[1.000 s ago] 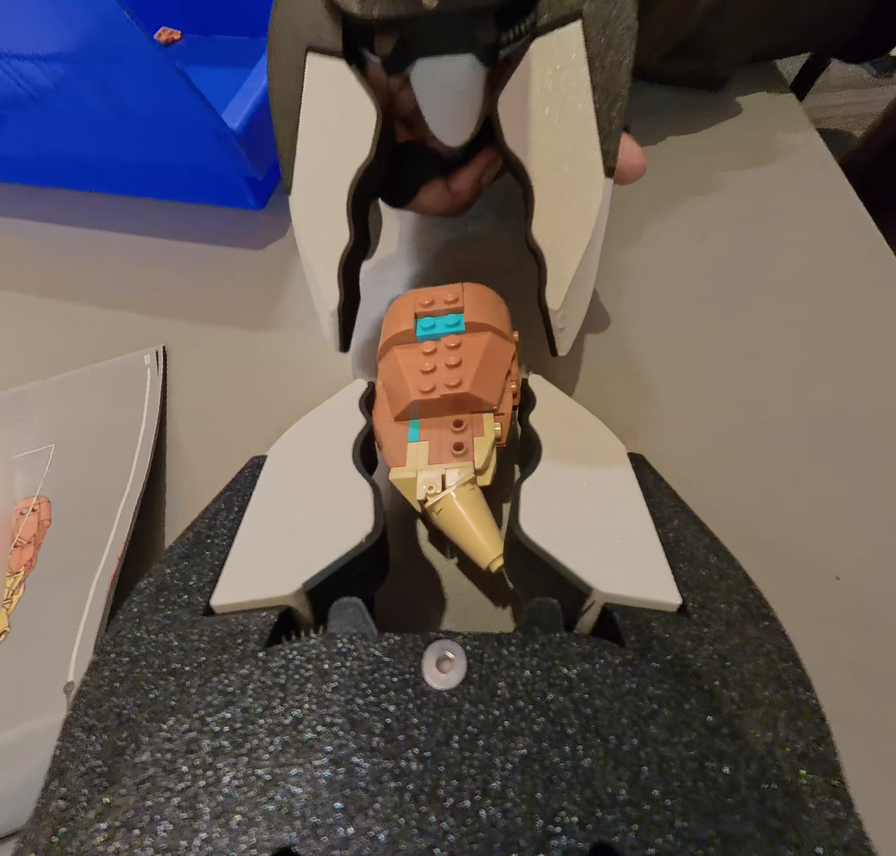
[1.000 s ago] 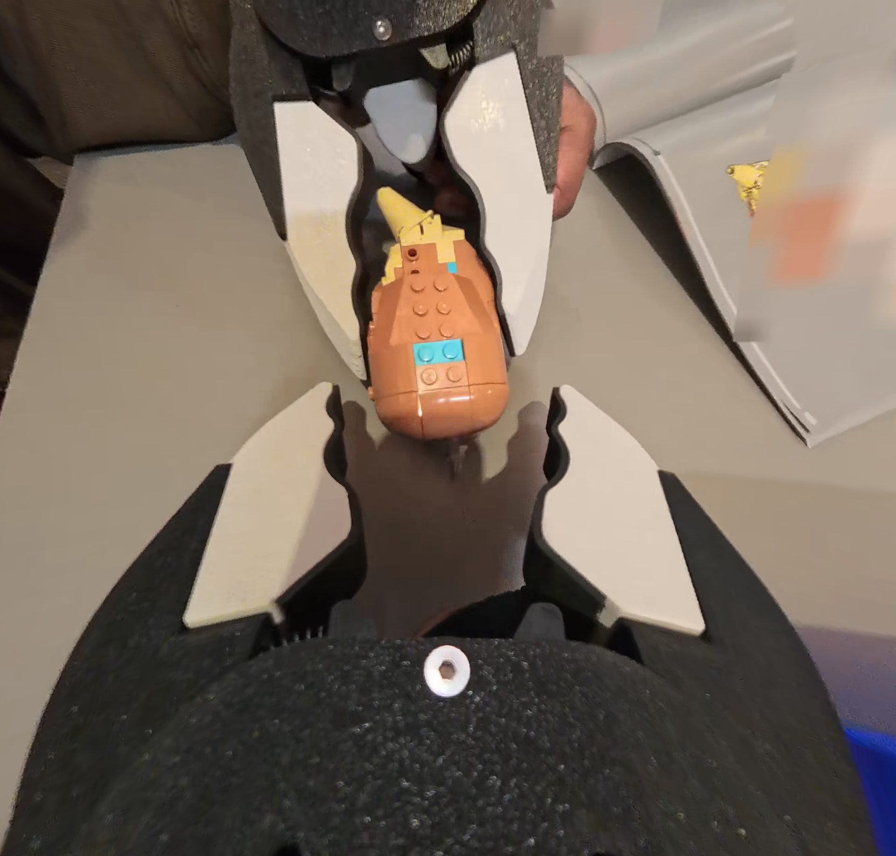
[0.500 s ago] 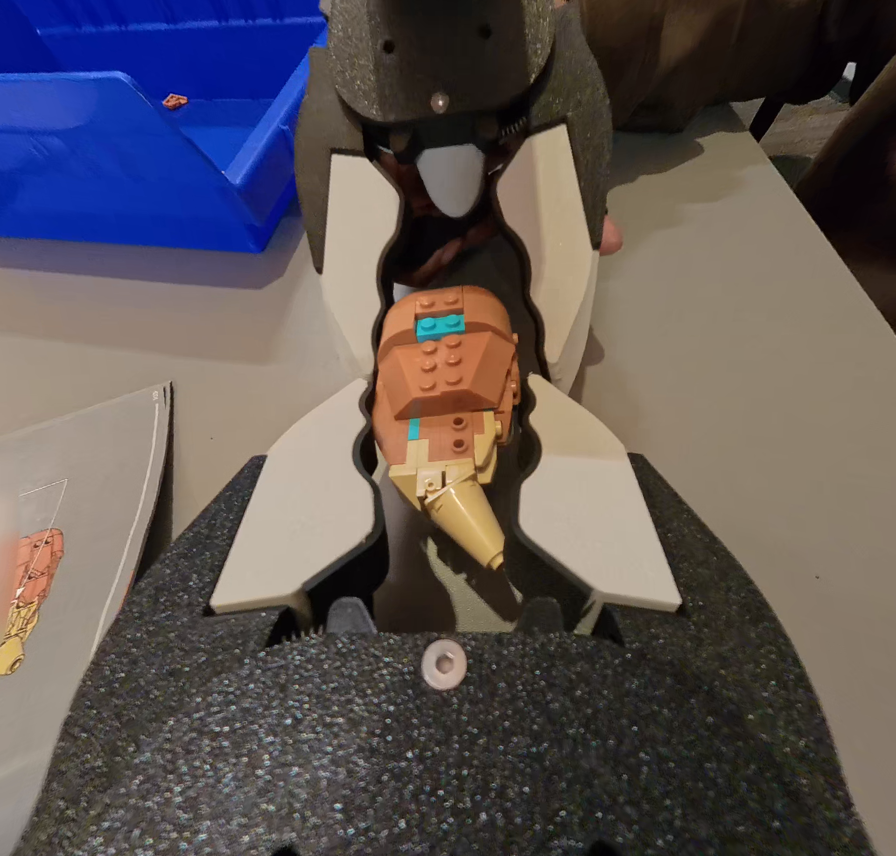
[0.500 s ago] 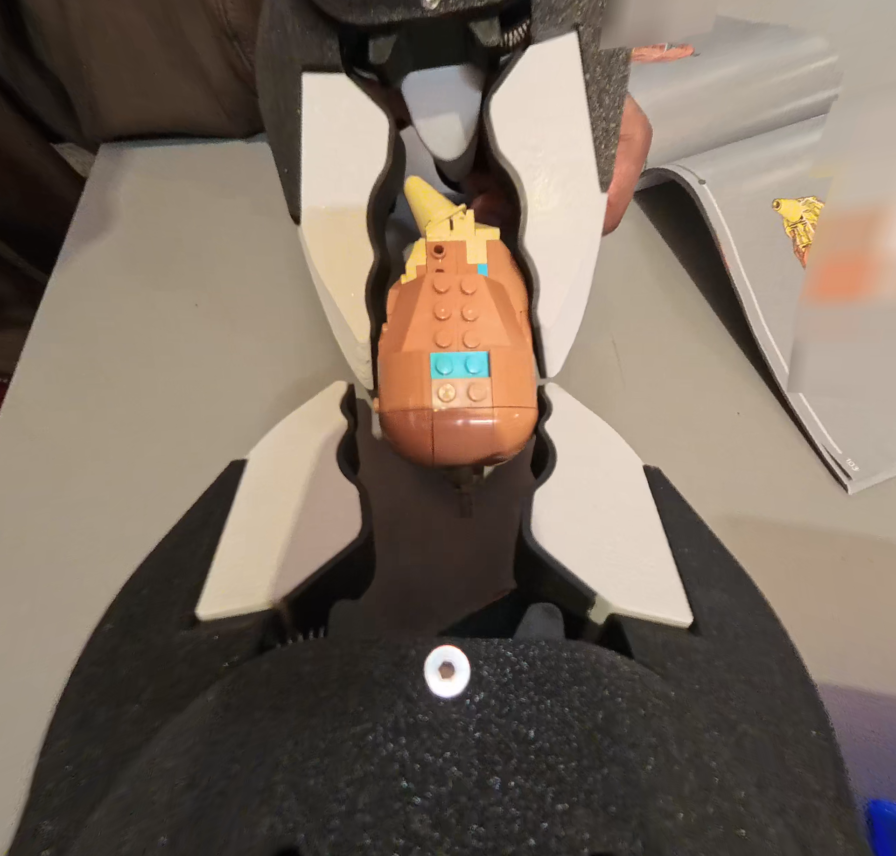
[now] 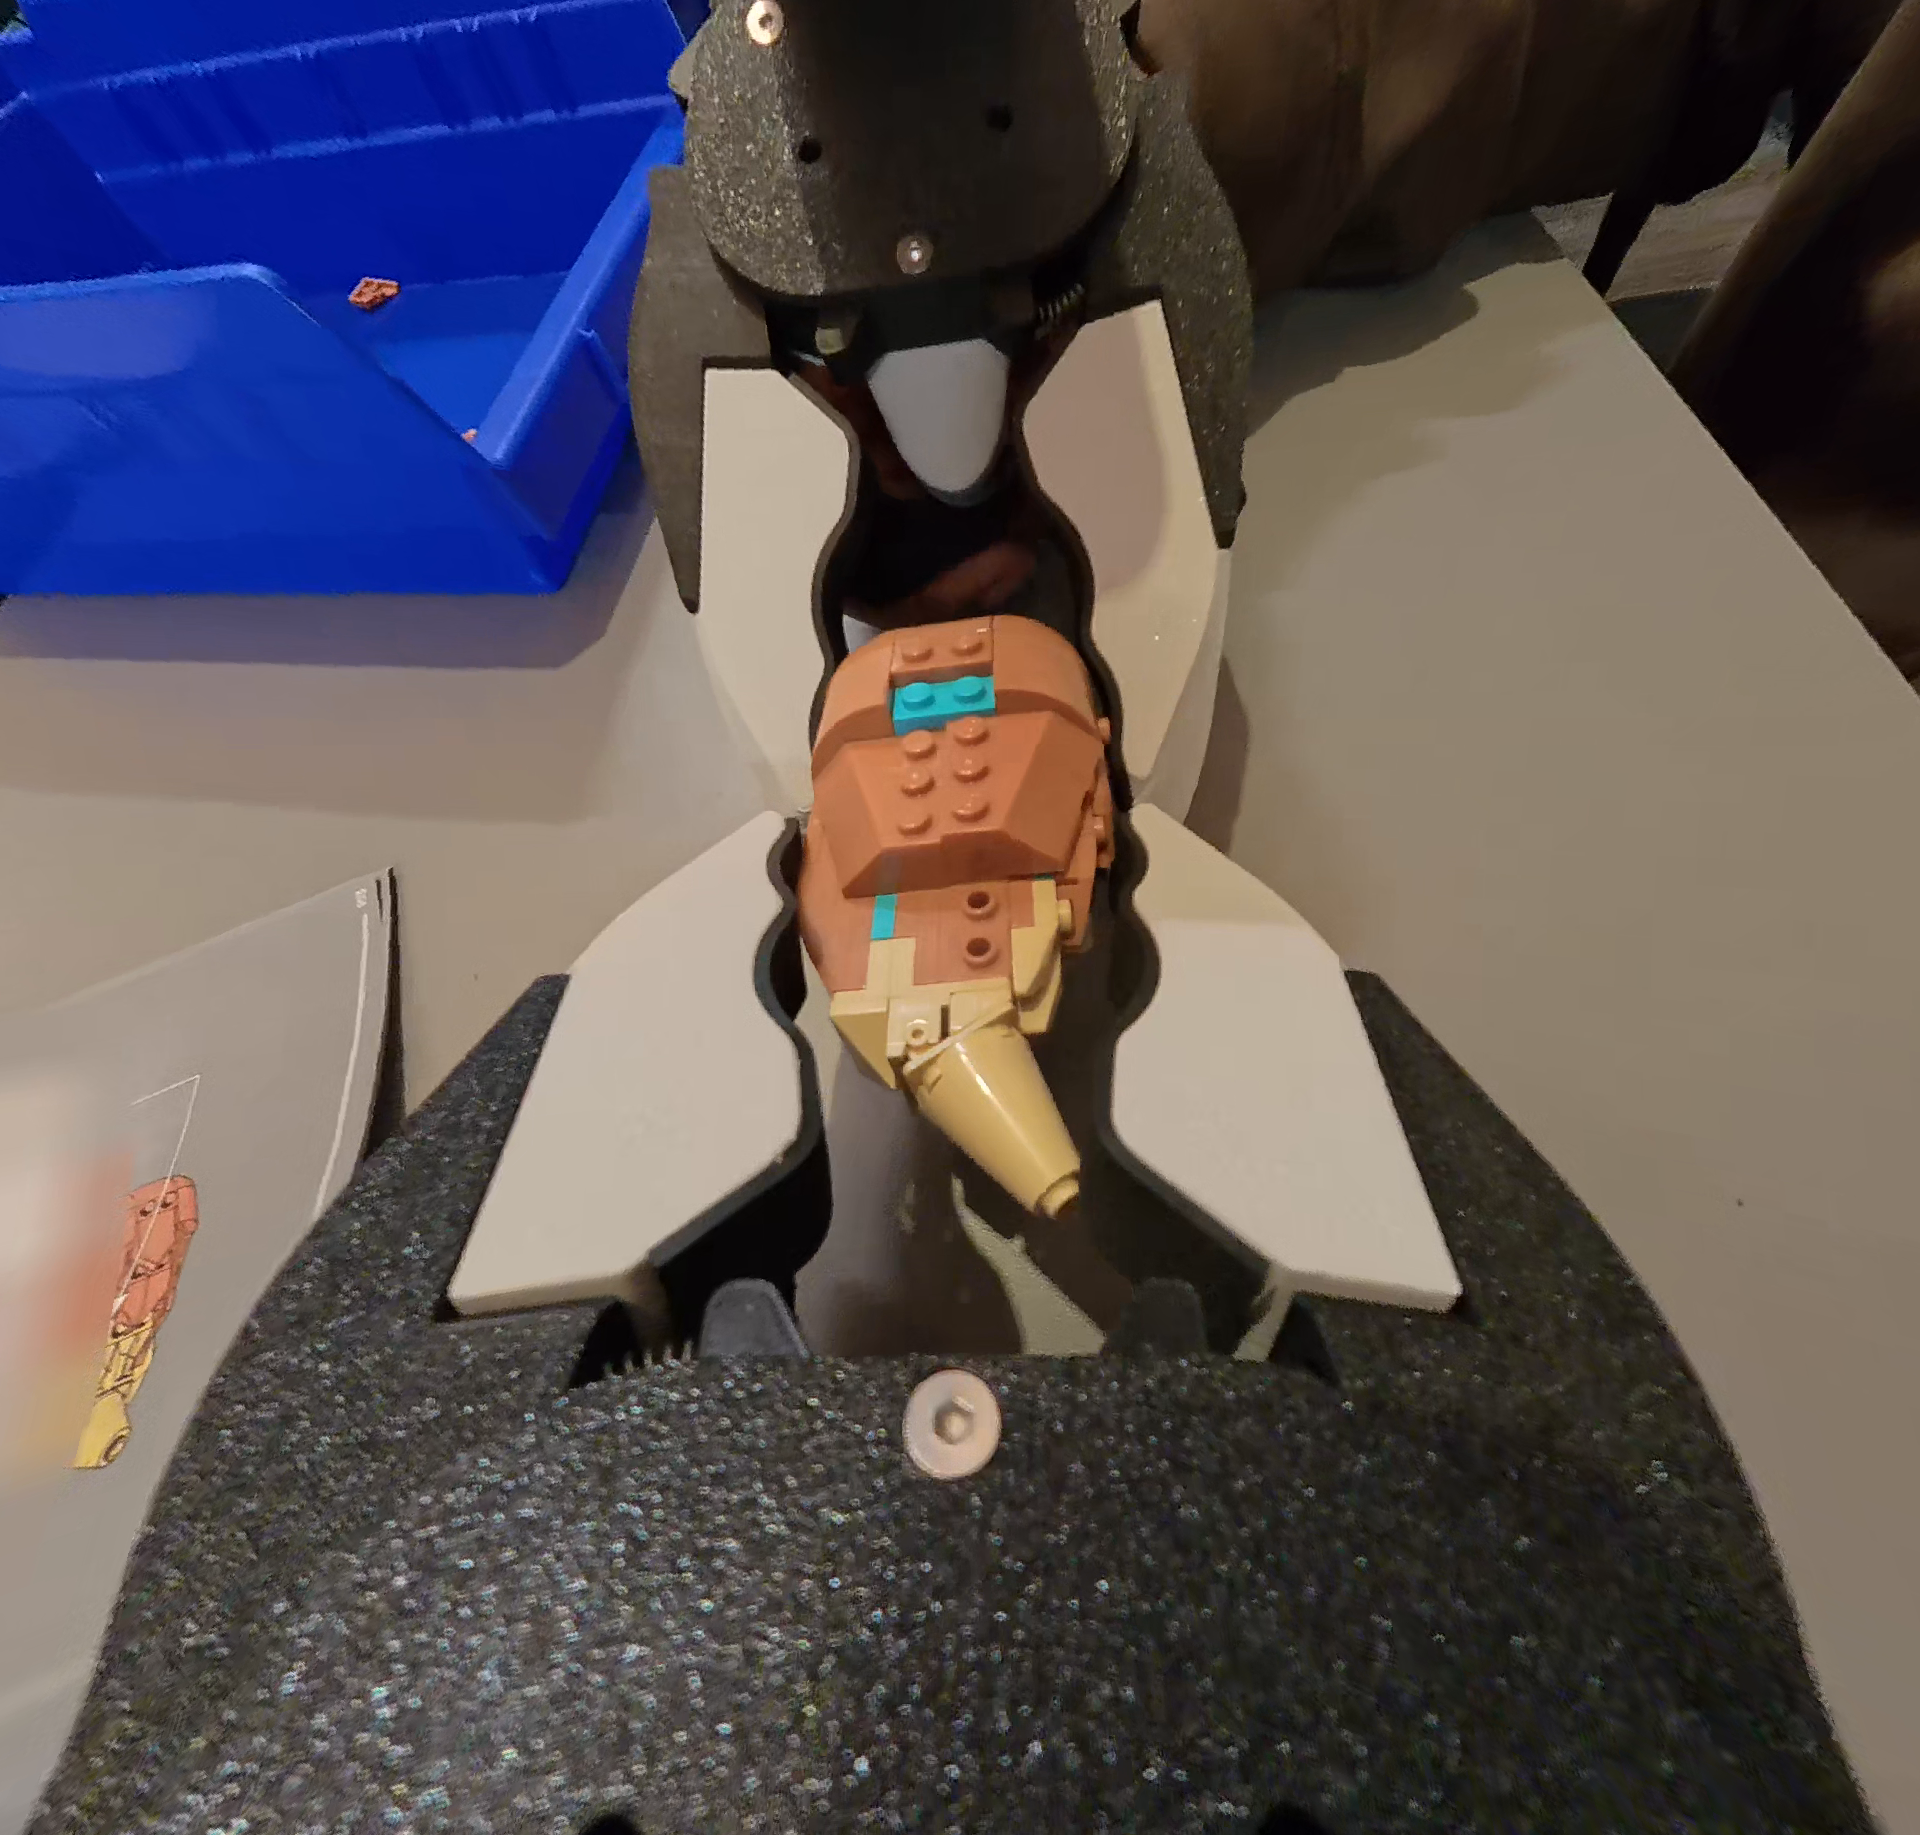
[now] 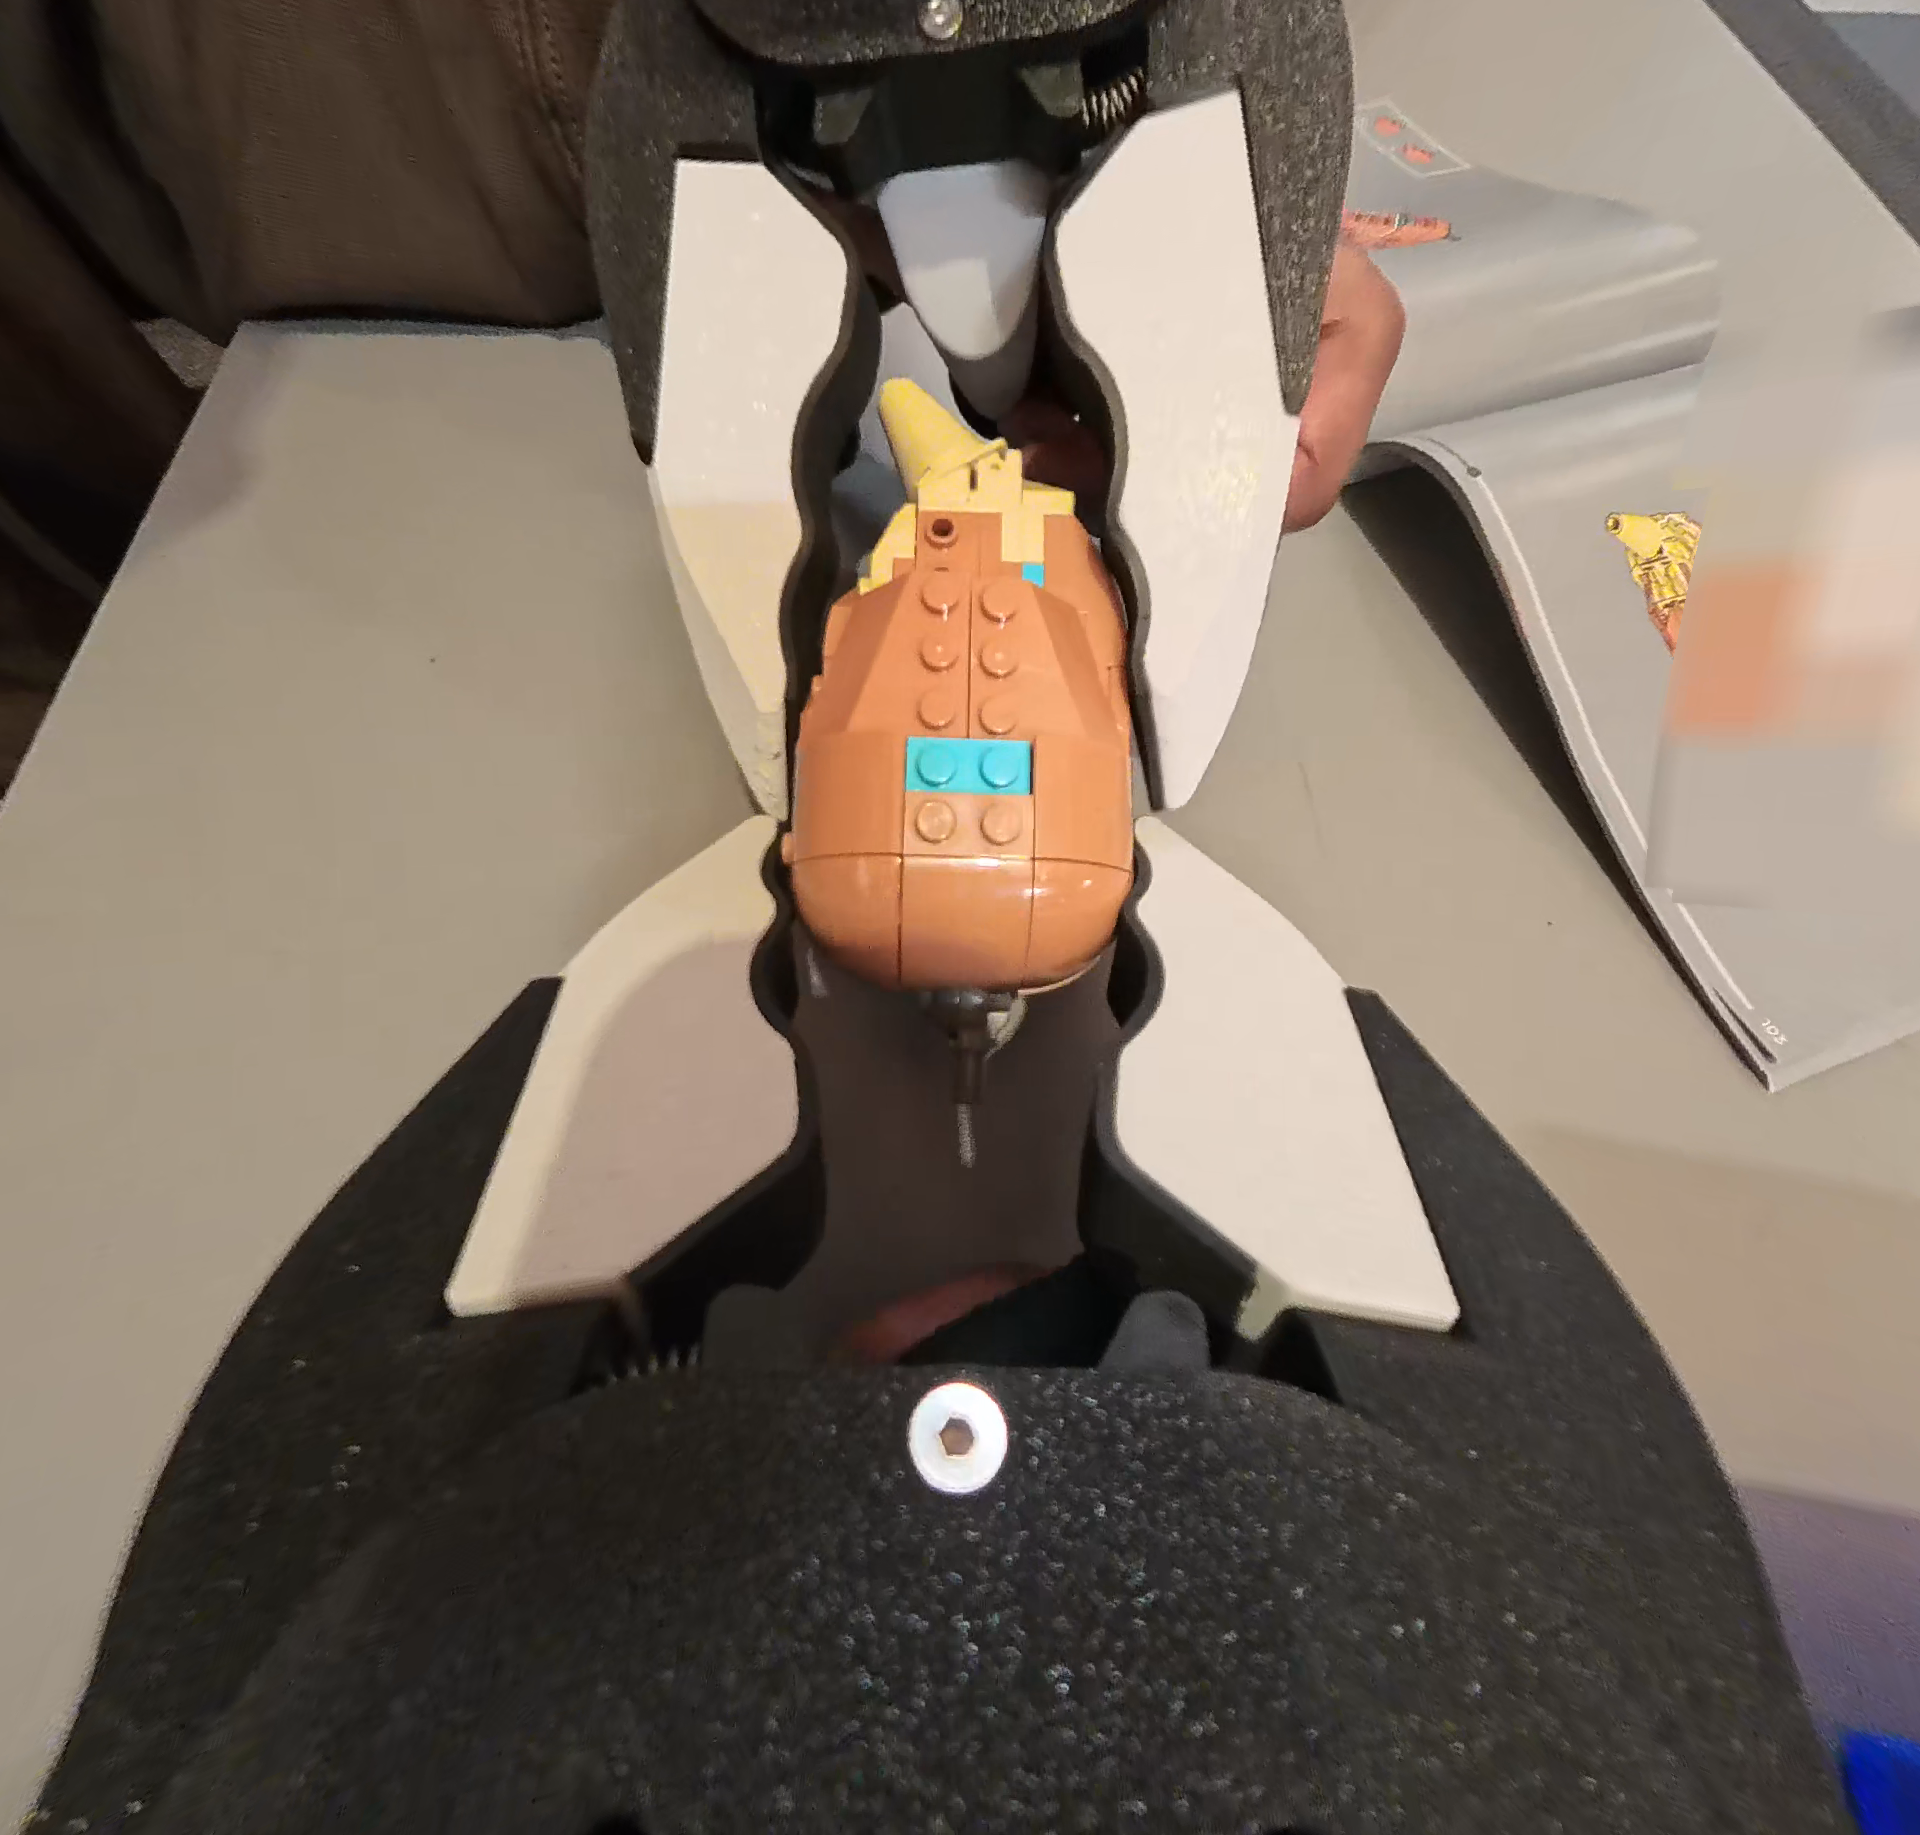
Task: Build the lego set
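Lego model (image 5: 951,855): brown studded body, teal plate on top, tan cone nose. It sits above the grey table (image 5: 1507,746), between two grippers that face each other tip to tip.

Left gripper (image 5: 956,850): comes in level from the model's cone end, jaws closed on the model's flanks, cone pointing back into its throat.

Right gripper (image 6: 951,850): comes in from the model's rounded brown end, jaws narrowed onto that end, pale fingers (image 6: 665,1006) touching its sides. A dark pin hangs beneath the rounded end. Whether this grip bears weight, cannot tell.

A person's fingers (image 6: 1340,383) wrap the left gripper's body, just behind the model.

Instruction booklet (image 6: 1558,538) lies open beside the model. Blue bins (image 5: 312,331) stand beyond the model; one holds a small brown piece (image 5: 374,291).
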`<action>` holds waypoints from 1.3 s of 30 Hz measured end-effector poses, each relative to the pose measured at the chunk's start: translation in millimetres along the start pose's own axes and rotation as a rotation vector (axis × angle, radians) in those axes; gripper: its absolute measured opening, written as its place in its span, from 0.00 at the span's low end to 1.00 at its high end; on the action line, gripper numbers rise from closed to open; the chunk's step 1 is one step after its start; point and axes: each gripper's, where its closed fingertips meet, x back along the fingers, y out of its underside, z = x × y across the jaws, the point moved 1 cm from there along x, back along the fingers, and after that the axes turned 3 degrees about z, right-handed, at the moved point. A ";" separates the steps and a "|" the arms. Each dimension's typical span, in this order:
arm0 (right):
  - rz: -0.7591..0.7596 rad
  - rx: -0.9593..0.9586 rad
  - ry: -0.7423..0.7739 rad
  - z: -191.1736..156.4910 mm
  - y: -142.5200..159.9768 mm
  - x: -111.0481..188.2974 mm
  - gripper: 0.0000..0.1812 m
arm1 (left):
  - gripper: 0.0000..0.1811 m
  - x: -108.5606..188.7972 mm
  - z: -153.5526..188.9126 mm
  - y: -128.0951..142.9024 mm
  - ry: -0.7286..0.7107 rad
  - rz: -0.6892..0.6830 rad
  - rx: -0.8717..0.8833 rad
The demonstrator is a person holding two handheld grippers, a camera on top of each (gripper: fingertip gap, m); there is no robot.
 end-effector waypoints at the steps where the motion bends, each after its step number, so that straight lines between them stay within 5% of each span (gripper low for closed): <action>1: 0.007 -0.003 0.003 0.6 -0.5 0.8 0.33 | 0.32 0.2 -1.1 -1.3 -0.013 0.003 -0.010; 12: 0.089 -0.083 0.024 9.8 -9.3 13.0 0.32 | 0.39 22.5 -16.0 -30.2 -0.192 0.104 -0.207; 15: 0.071 -0.131 0.038 14.3 -9.1 15.1 0.32 | 0.40 31.5 -19.7 -32.6 -0.297 0.066 -0.409; 20: 0.026 -0.216 0.099 25.7 -5.8 18.1 0.32 | 0.40 30.3 -27.2 -17.5 -0.484 -0.191 -0.881; 26: -0.020 -0.239 0.153 30.1 -2.5 18.8 0.32 | 0.40 12.3 -28.3 -23.6 -0.607 -0.270 -1.143; 39: 0.025 -0.188 0.197 28.5 -17.4 24.6 0.32 | 0.27 6.5 -35.1 -31.9 -0.745 -0.299 -1.256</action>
